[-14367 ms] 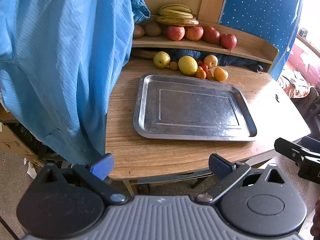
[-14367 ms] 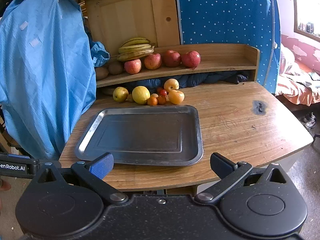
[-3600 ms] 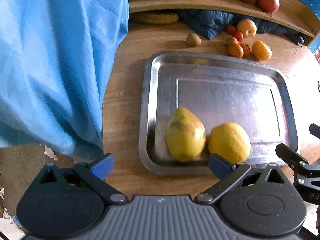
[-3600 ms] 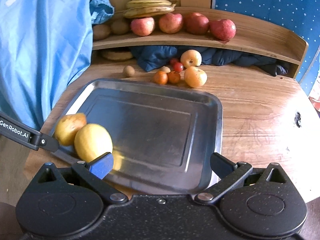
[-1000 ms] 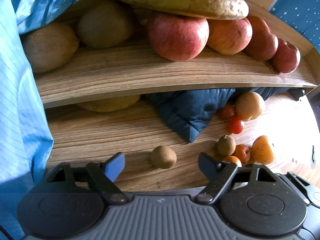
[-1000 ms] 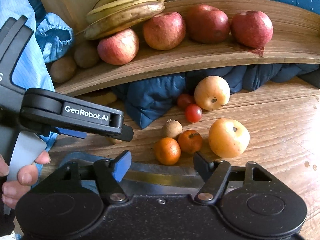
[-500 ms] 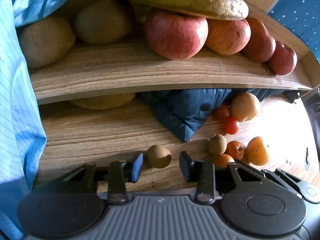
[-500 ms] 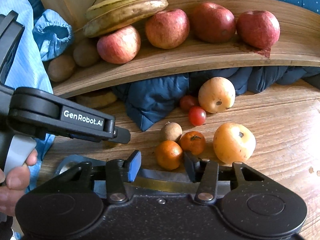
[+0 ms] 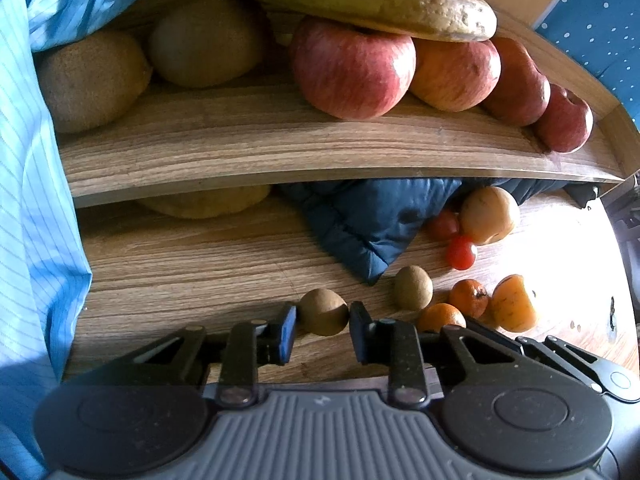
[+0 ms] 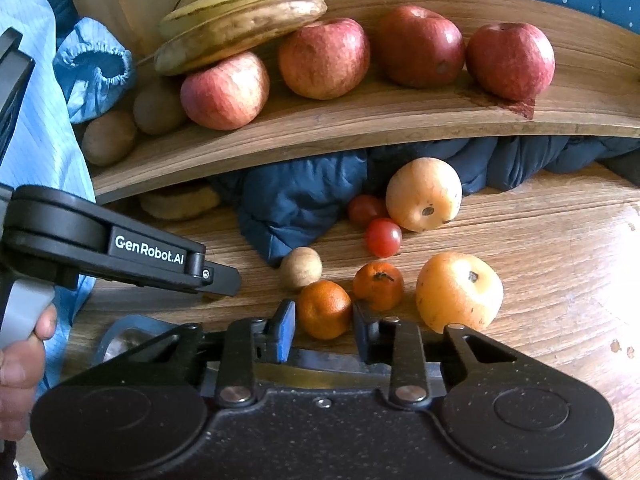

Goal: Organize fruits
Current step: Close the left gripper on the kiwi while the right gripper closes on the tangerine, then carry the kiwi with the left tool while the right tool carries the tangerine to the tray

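The shelf (image 10: 360, 124) carries bananas (image 10: 240, 20), four apples (image 10: 324, 56) and two kiwis (image 10: 158, 106); the tray (image 10: 120, 340) shows only a corner at seven o'clock in the right view. The left gripper (image 9: 322, 318) has just closed and pinches a small brown fruit (image 9: 323, 312) on the desk (image 9: 180, 264). The right gripper (image 10: 324, 322) has likewise closed onto a tangerine (image 10: 324, 309) (its twin (image 10: 378, 285) touches at one o'clock). Blue cloth (image 9: 36, 220) crowds nine o'clock; a dark jacket (image 10: 296, 204) fills the gap under the shelf; bare desk opens toward three o'clock.
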The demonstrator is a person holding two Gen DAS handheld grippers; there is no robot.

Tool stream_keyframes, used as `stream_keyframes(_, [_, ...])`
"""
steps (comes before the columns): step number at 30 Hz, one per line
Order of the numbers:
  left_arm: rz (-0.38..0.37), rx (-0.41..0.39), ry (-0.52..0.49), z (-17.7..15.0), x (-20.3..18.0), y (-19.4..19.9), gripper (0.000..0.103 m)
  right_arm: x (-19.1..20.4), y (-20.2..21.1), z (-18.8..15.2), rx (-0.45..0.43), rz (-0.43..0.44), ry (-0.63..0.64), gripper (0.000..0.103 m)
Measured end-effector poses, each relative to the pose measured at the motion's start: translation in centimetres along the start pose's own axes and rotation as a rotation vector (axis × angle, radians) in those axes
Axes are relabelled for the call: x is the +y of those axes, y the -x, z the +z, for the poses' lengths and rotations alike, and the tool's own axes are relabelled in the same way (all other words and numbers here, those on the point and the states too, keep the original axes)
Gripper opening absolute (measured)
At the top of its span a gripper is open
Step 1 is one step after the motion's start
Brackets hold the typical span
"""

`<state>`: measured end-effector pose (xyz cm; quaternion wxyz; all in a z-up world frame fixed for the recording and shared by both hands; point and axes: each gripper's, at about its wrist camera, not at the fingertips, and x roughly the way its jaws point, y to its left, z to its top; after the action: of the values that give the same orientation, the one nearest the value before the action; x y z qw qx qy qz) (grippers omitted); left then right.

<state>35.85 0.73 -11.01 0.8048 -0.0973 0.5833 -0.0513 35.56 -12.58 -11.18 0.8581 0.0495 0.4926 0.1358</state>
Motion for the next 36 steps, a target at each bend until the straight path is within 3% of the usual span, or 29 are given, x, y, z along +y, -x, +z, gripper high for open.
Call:
stream_keyframes(18, [-0.016,-0.020,-0.033,-1.3,-1.2,2.3,0.031,0.0,2.3,-0.6,-0.066,0.025,-0.006,0.032])
stream_keyframes(36, [-0.074,-0.003,-0.073,-5.4,-3.7,4.7,0.031,-1.4,6.6,-4.2,-0.102,0.029,-0.010,0.032])
